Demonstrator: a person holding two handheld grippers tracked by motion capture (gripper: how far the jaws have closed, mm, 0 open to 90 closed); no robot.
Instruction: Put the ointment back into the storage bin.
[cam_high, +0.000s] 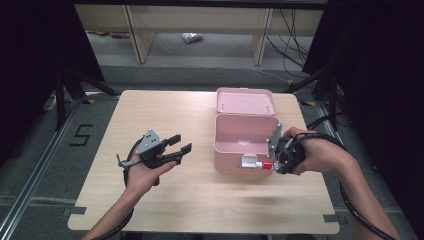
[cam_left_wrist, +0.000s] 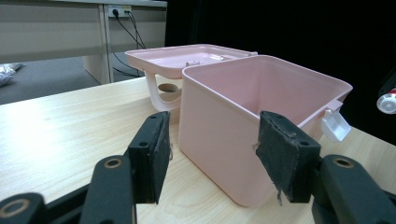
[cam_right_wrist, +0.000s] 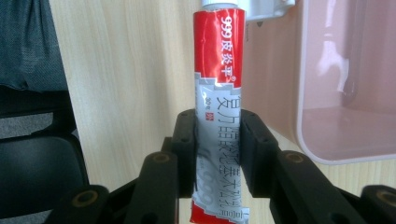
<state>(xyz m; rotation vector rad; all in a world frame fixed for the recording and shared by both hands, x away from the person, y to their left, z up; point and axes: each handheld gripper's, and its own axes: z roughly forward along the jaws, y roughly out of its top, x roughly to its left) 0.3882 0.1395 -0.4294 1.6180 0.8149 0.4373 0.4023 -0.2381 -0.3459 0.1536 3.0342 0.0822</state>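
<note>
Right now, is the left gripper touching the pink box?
Apart. In the high view, bare table separates the left gripper from the pink box; its jaws stand open, holding nothing.

Ointment tube (cam_right_wrist: 218, 93): red-and-silver, white cap, printed lettering; held flat-end first, cap just beside the open pink box (cam_high: 240, 142), at its front wall.

Two forearms reach in from the near edge. The left hand (cam_high: 142, 172) holds the left tongs (cam_high: 179, 145) level, pointing right and slightly away, jaws spread wide with nothing between them. The right hand (cam_high: 320, 155) grips the right tongs (cam_high: 274, 162) pointing left, jaws pressed on both sides of a flat tube, cable trailing along the wrist.
</note>
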